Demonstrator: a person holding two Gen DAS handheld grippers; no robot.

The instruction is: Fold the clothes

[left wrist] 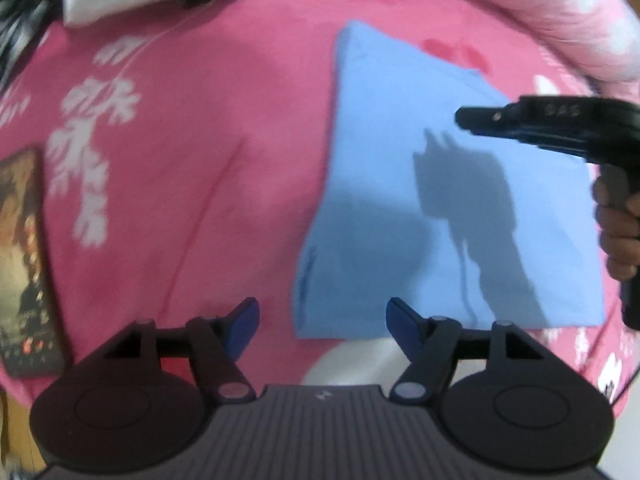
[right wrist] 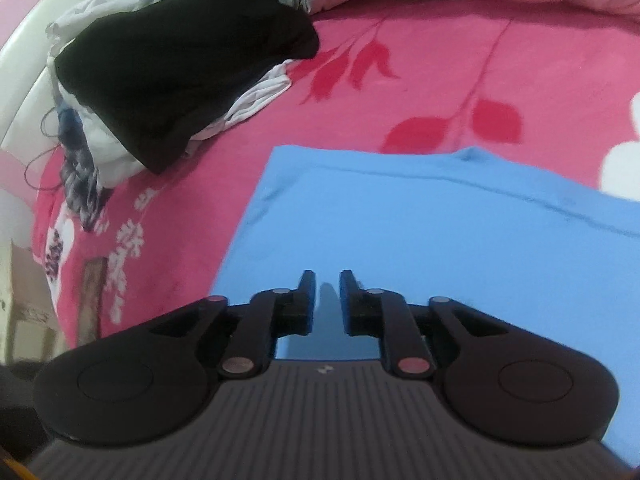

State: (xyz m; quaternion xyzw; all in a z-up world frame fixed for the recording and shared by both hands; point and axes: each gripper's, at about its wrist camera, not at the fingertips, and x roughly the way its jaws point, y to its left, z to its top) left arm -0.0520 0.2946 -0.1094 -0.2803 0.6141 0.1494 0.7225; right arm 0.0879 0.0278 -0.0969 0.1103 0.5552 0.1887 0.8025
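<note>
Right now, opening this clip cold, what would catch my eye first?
The folded sky-blue cloth garment lying flat on the hot-pink floral bedspread stands out most, right of centre in the left wrist view. Next comes the heap of unfolded clothes topped by a black garment, at the bed's far left in the right wrist view. Neither tool holds anything.

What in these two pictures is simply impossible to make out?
- Blue garment: right-wrist view, near edge hidden behind the right claw; which garment it is, unclear.
- Clothes pile: right-wrist view, lower pieces covered by a black garment.
- Dark rectangular object: left-wrist view, blurred and cut off by the left edge.
- Person: only a hand shows, cut off by the right edge.
</note>
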